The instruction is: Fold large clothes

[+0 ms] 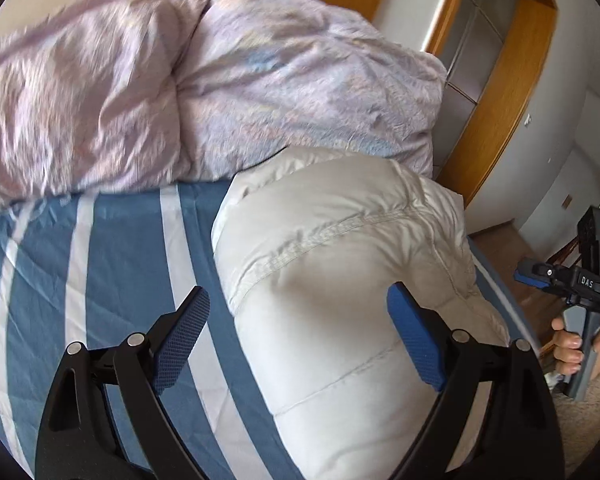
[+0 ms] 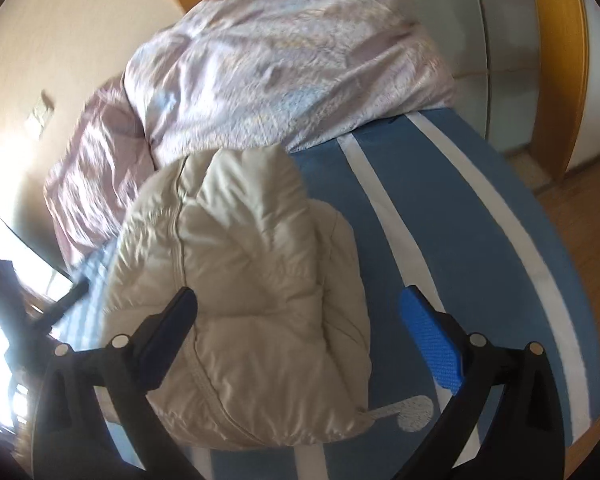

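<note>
- Lying folded into a thick bundle on the bed, the cream puffer jacket rests on the blue sheet with white stripes, just in front of the heaped lilac duvet.
- The left gripper hangs over the near end of the jacket with its jaws spread wide; its blue pads stand clear of the fabric, one over the sheet and one over the jacket, gripping nothing.
- In the right wrist view the jacket's zip runs down its middle, and a pale tag lies on the sheet beside the jacket's near edge.
- The right gripper is likewise wide open above the jacket, holding nothing, with both pads apart from the cloth.
- At the far right of the left wrist view, a person's hand holds the handle of that right gripper beside the bed.
- Beyond the duvet stands a wooden-framed wardrobe.
</note>
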The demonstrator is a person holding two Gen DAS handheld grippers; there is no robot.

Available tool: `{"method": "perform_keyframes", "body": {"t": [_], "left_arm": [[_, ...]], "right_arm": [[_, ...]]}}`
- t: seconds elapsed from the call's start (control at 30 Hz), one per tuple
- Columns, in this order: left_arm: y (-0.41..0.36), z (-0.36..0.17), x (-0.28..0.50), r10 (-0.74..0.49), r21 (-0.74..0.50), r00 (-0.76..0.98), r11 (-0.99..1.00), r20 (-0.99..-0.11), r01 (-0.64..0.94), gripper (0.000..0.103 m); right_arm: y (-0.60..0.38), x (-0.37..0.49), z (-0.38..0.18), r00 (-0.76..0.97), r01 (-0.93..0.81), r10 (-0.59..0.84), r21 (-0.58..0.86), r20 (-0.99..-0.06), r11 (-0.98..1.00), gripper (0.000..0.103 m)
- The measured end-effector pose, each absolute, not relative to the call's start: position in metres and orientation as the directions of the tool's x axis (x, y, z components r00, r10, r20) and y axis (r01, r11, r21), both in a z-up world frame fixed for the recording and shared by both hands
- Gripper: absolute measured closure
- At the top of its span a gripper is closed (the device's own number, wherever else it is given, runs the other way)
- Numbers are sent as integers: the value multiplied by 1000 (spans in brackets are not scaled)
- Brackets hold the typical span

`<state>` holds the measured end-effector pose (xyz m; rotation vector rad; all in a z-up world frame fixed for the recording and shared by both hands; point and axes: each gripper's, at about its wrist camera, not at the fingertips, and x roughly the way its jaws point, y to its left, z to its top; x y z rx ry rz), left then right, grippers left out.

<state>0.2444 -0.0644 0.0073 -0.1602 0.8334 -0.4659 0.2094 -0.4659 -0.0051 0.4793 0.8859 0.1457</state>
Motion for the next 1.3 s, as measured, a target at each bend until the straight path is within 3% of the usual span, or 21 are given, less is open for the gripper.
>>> {"method": "perform_keyframes", "body": {"t": [0.17,0.33,0.5,0.8,1.3], "left_arm": [[-50,-18,258,-574,-494,454,819,-682,292,12],[-52,-30,264,-608,-538,408,794,-681,284,11],[-49,-38,271,-642,-585,380,765,-666,269,8],[-52,-55,282,-730,-687,300,681,-614,253,1],[-48,-71,282,-778,-742,282,624,-561,246,1]], "right_arm": [[-483,240,-34,535,75,446,566,-718,821,2],[-478,267,-59,440,72,561,650,-701,756,2],[-474,284,-78,387,93,527,600,-757,794,2],[-468,300,-108,269,44,706,740,-655,671,2],[-435,322,-120,161,-108,822,818,-547,565,2]]}}
